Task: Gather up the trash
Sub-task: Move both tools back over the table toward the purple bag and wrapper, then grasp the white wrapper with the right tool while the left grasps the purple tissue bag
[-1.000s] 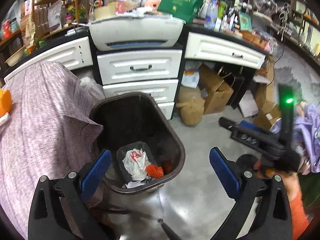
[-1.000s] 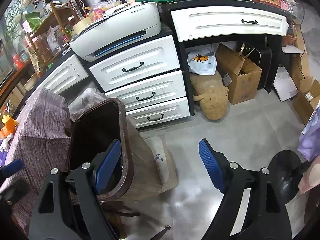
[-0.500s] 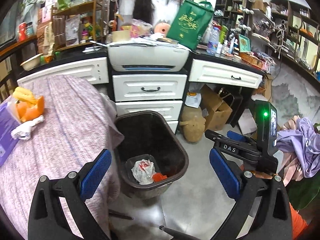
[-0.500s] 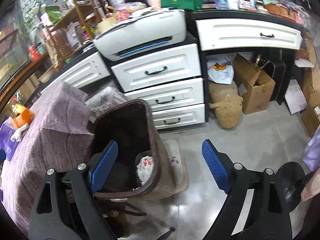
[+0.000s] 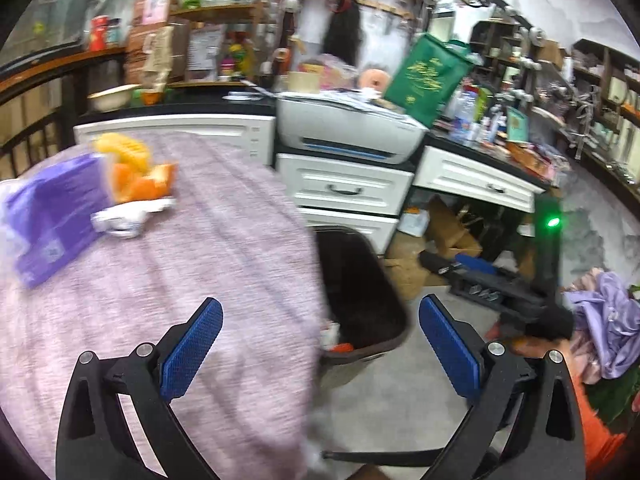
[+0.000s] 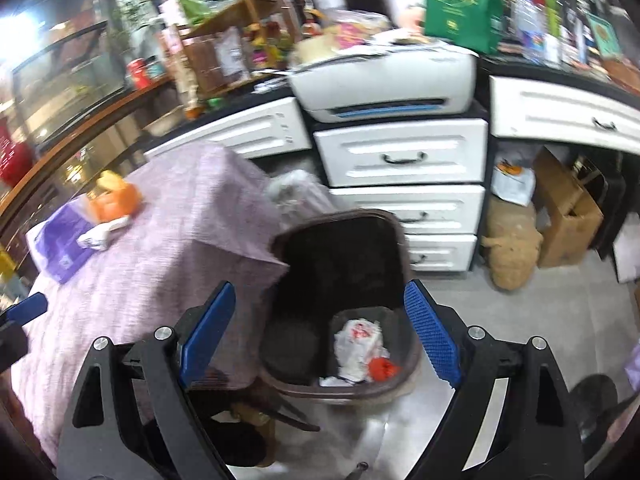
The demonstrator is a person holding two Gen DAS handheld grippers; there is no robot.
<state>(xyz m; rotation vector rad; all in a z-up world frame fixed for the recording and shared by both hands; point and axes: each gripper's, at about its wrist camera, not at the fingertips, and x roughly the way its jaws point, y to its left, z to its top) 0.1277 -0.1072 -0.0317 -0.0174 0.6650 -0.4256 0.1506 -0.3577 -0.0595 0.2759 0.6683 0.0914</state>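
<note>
Left wrist view. The left gripper (image 5: 320, 344) is hanging with its jaws released and spread wide, nothing between the blue pads. Below it, a round counter (image 5: 168, 280) draped in a mauve cloth is filling the left half of the view. Near the counter's far left edge a purple packet (image 5: 48, 216) is lying flat; a crumpled white wrapper (image 5: 124, 218) is resting against its right side, and orange peel (image 5: 140, 182) with a yellow piece (image 5: 124, 148) is sitting just behind the wrapper. Beside the counter's right edge, on the floor, a dark brown trash bin (image 5: 360, 292) is standing open, with white and red scraps showing at its bottom. The right gripper (image 5: 480, 280) is showing from the side over the floor to the right of the bin, a green light glowing on it.

Right wrist view. The right gripper (image 6: 320, 332) is hanging over the trash bin (image 6: 344, 240), jaws released and wide, nothing between them; they have just been opening. Inside the bin a crumpled white wrapper with red print (image 6: 360, 340) and a red-orange scrap (image 6: 382, 368) are lying at the bottom. The counter (image 6: 168, 248) is standing to the left, its cloth edge touching the bin's rim. The purple packet (image 6: 60, 248), the white wrapper (image 6: 100, 234) and the orange peel (image 6: 114, 200) are sitting together by its far left edge. A white printer (image 6: 384, 80) is resting on white drawers (image 6: 400, 156) behind the bin.
</note>
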